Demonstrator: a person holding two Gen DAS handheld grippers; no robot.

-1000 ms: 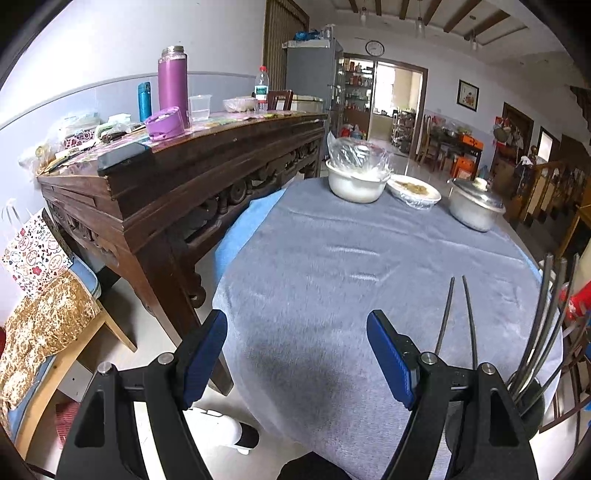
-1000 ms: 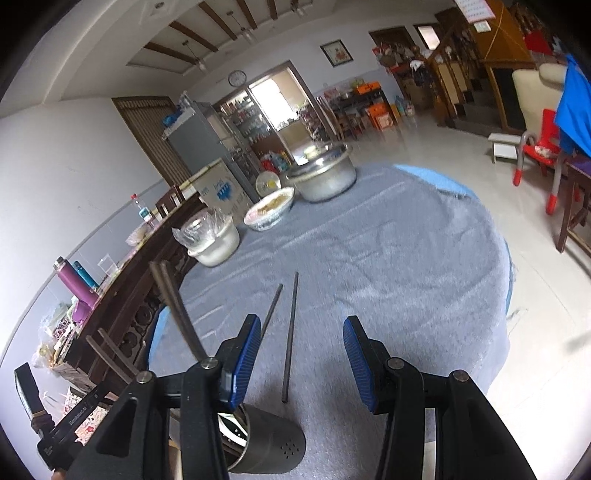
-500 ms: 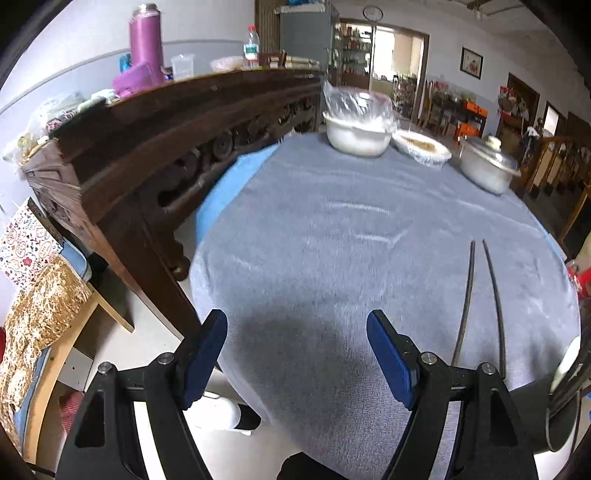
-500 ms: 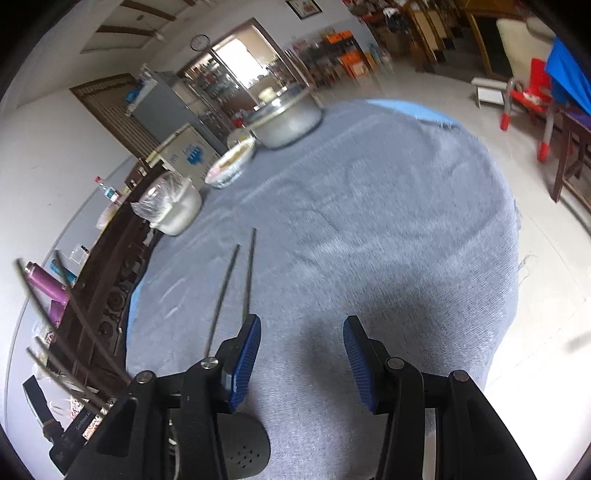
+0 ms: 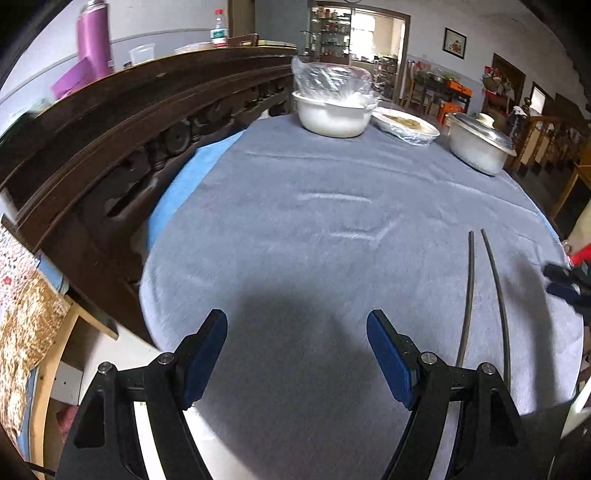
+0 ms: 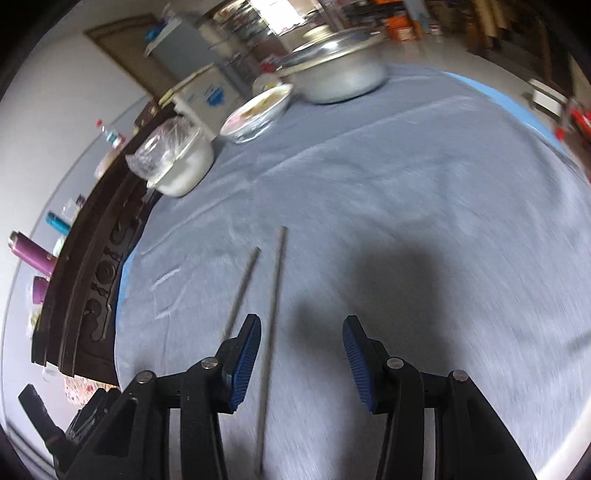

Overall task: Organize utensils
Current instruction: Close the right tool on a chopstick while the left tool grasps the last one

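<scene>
While both grippers (image 5: 297,352) (image 6: 301,356) gape, 2 chopsticks (image 6: 271,314) lie prob. flat.

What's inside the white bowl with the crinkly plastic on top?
The white bowl stands on the grey tablecloth, and clear plastic wrap is bunched over its rim. The wrap's glare and the bowl's wall hide whatever is inside, so its contents cannot be seen.

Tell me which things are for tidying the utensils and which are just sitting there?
For the job: two chopsticks on the grey tablecloth; right gripper, jaws open.

Just sitting: plastic-covered white bowl, wrapped dish, lidded metal pot, purple flask.
</scene>
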